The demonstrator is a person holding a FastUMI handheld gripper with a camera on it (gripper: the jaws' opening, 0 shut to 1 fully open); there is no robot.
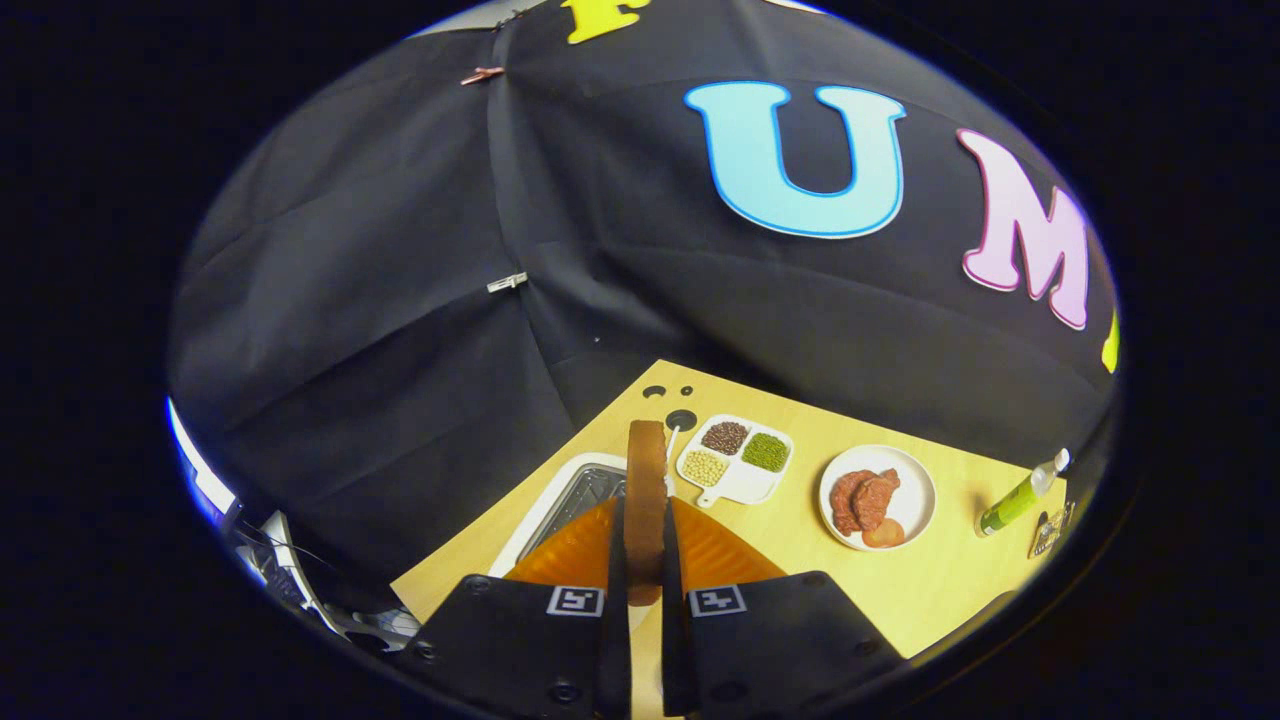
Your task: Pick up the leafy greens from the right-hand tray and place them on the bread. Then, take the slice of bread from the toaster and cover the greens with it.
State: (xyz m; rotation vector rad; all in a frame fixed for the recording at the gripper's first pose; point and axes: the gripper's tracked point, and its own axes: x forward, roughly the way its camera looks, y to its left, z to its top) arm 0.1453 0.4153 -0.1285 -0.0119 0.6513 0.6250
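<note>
My gripper (645, 585) is shut on a brown slice of bread (646, 490), which stands on edge between the two black fingers (612, 600) and sticks out beyond their tips. I hold it up above the wooden table (940, 590). Under the bread lies an orange ribbed board (715, 555), partly hidden by the fingers. Behind that board a silver tray with a white rim (575, 490) shows in part.
Beyond the bread, a white divided dish (735, 460) holds brown, green and pale beans. A white round plate (877, 497) with pieces of meat sits to its right. A green bottle (1020, 495) stands near the table's far right edge.
</note>
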